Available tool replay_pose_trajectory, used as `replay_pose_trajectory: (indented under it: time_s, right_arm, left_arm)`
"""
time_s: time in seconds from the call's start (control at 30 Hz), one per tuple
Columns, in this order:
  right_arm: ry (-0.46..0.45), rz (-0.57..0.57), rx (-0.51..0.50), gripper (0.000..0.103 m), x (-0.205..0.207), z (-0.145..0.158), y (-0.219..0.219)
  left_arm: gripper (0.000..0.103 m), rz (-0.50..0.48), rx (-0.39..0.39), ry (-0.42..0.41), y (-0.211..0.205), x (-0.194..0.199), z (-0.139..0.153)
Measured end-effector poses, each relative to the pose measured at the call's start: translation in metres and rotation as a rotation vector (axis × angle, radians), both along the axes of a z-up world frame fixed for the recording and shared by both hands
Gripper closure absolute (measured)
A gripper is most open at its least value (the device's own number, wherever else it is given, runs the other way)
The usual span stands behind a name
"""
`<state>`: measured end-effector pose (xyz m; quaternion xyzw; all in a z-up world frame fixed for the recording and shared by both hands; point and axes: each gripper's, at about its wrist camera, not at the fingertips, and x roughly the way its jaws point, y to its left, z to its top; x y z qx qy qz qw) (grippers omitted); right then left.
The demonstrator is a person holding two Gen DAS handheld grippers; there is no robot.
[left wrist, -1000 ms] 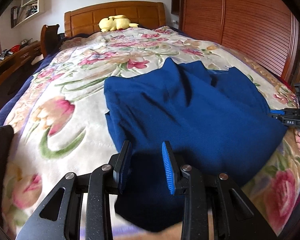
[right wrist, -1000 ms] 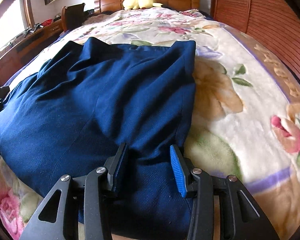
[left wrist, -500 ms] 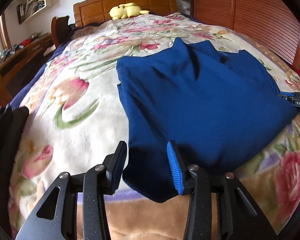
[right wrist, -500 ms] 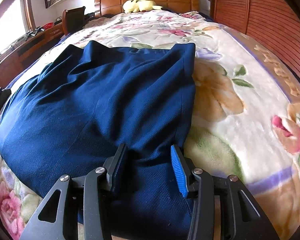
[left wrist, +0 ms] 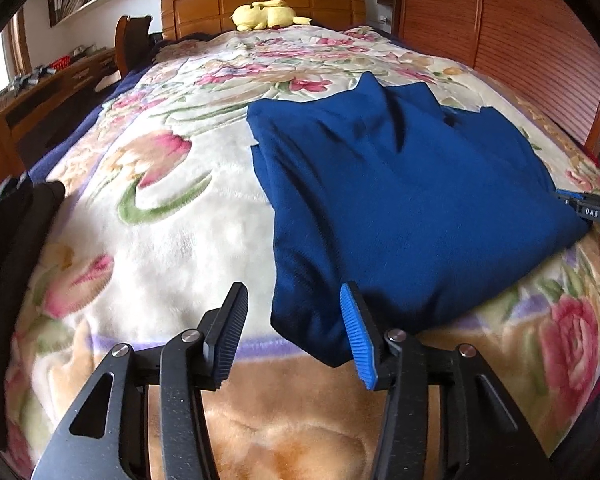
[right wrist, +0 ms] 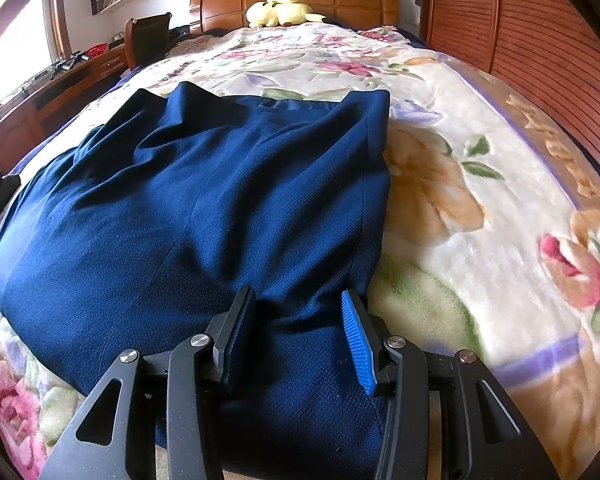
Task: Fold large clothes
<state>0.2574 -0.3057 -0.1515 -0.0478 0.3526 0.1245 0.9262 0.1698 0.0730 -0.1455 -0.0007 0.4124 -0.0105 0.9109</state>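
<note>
A large dark blue garment (left wrist: 400, 200) lies folded on the flowered bedspread (left wrist: 172, 216); it also fills the right wrist view (right wrist: 204, 216). My left gripper (left wrist: 294, 320) is open, at the garment's near left corner, with the corner between its fingers and no grip on it. My right gripper (right wrist: 298, 320) is open, over the garment's near right edge, cloth lying between the fingers. The right gripper also shows at the right edge of the left wrist view (left wrist: 592, 208).
A yellow plush toy (left wrist: 266, 14) lies by the wooden headboard (left wrist: 260, 0). A wooden slatted wall (left wrist: 520, 44) runs along the bed's right side. A desk (left wrist: 40, 100) and a chair (right wrist: 148, 40) stand at the left. Dark cloth (left wrist: 8, 232) lies at the bed's left edge.
My left gripper has drawn back and to the left off the garment, down to its near left corner, and its jaws have widened. The right gripper has hardly moved.
</note>
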Motion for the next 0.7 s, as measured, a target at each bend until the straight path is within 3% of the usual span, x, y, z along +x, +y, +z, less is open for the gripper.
replay_pose_trajectory:
  time_s: [0.27,0.4,0.57,0.7]
  right_arm:
    - [-0.004,0.001,-0.025,0.057,-0.001,0.002,0.003]
    - [-0.036,0.003,-0.059,0.057,-0.003,0.018,0.015]
    - [-0.085,0.136,-0.019,0.057,-0.020,0.040,0.066]
    - [-0.091,0.267,-0.002,0.057,-0.035,0.038,0.117]
  left_arm:
    - [0.054,0.002,-0.054,-0.015,0.006,-0.002,-0.009]
    - [0.054,0.006,-0.069,-0.016,0.009,-0.003,-0.012]
    - [0.053,0.007,-0.089,-0.015,0.011,-0.002,-0.013]
    - [0.053,0.007,-0.083,-0.016,0.012,-0.002,-0.013]
